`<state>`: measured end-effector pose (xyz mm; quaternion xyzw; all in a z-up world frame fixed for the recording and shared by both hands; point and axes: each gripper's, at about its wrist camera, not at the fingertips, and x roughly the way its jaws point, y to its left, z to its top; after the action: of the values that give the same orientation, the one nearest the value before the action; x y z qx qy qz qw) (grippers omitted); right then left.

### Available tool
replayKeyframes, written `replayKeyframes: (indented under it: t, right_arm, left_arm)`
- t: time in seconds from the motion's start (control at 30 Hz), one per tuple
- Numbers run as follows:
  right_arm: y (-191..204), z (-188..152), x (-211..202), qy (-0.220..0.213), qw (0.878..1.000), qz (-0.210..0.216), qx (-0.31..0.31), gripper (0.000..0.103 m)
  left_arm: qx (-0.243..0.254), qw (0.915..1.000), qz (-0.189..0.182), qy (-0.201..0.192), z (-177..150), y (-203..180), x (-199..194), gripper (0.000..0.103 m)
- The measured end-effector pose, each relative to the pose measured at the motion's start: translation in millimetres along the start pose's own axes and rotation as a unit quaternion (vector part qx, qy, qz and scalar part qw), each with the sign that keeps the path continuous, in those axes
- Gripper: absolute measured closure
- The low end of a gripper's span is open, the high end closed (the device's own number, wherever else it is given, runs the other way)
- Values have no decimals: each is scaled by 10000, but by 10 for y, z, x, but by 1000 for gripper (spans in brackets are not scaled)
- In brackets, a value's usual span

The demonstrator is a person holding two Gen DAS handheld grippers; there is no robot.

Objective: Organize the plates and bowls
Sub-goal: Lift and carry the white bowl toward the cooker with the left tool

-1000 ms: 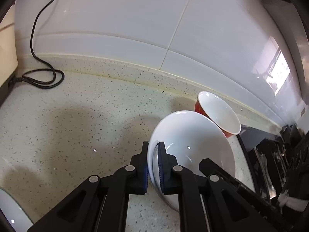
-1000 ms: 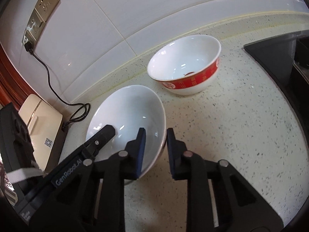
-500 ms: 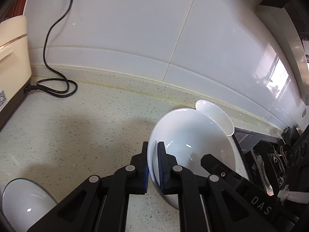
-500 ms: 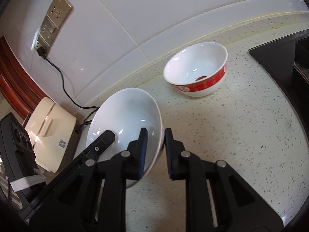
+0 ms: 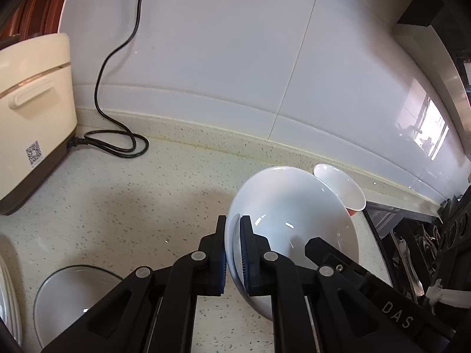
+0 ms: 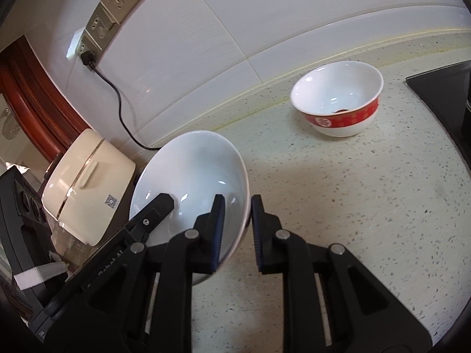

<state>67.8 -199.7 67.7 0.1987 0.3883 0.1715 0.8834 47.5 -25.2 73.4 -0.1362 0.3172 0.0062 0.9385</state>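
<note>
A plain white bowl (image 5: 294, 206) hangs tilted above the speckled counter, held from two sides. My left gripper (image 5: 233, 235) is shut on its near rim, one pad inside and one outside. In the right wrist view the same white bowl (image 6: 194, 170) has its right rim between the pads of my right gripper (image 6: 237, 220), which is shut on it. The left gripper's finger (image 6: 156, 209) shows at the bowl's left edge. A red-banded white bowl (image 6: 338, 94) stands on the counter by the wall. From the left wrist, this red-banded bowl (image 5: 338, 185) peeks out behind the held one.
A cream rice cooker (image 5: 32, 111) stands at the left, its black cable (image 5: 117, 144) coiled by the wall. A glass bowl (image 5: 73, 294) and white plates (image 5: 7, 303) sit at the near left. A black stove top (image 6: 441, 88) borders the counter on the right.
Both grippers have risen and drawn back with the white bowl, away from the red-banded bowl. The rice cooker, wall sockets and glass bowl have come into view.
</note>
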Motion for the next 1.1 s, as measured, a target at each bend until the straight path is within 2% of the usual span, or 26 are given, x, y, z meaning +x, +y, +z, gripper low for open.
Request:
replayKeyframes:
  t: [0.6,1.1]
  right_arm:
    - [327,-114,-64,-56,9978,536,-394,82]
    - [565,-225,-22,131,9934,874,-738,82]
  left_arm:
    - [-104,9982,244,-531,-12,215,-431,94]
    - [-342,9955,525,-708,-164,441,-710,93]
